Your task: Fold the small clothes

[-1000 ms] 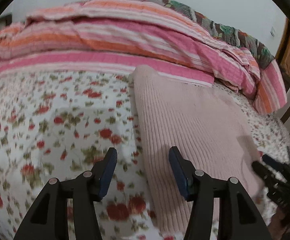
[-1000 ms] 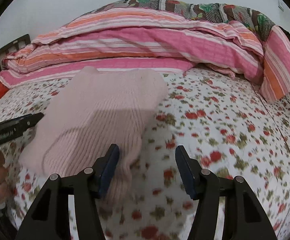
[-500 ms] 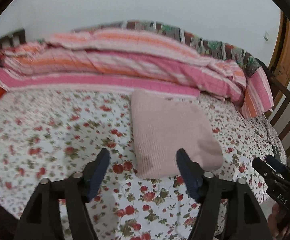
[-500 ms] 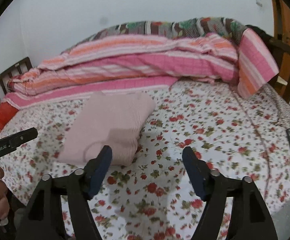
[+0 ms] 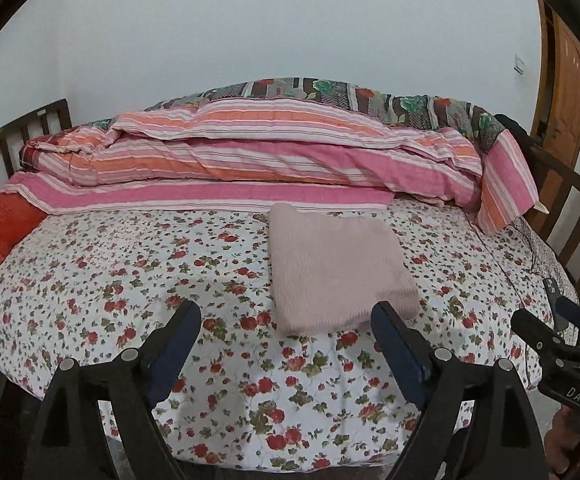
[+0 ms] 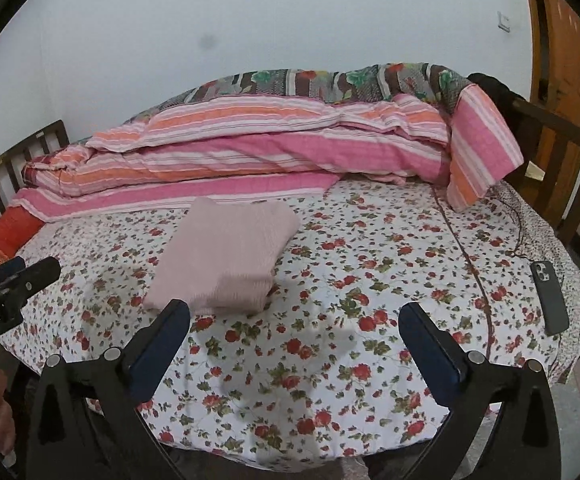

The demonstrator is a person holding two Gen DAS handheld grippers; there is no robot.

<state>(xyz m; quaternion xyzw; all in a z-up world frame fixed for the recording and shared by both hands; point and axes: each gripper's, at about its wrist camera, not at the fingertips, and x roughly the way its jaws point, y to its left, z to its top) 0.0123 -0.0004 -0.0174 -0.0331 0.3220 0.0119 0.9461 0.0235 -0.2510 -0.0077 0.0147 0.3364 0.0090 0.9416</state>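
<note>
Both grippers have pulled up and back from the sweater (image 5: 336, 268), which a second ago filled the near view; it now lies folded and released, so this fold looks complete. Left gripper (image 5: 285, 328): jaws opening, wide, nothing between them. Right gripper (image 6: 294, 330): the same. Sweater lies at 12 o'clock of the left gripper, on the bed (image 5: 101, 276).

Both wrist views face bed (image 5: 89, 280), apparently from foot; shared.
</note>
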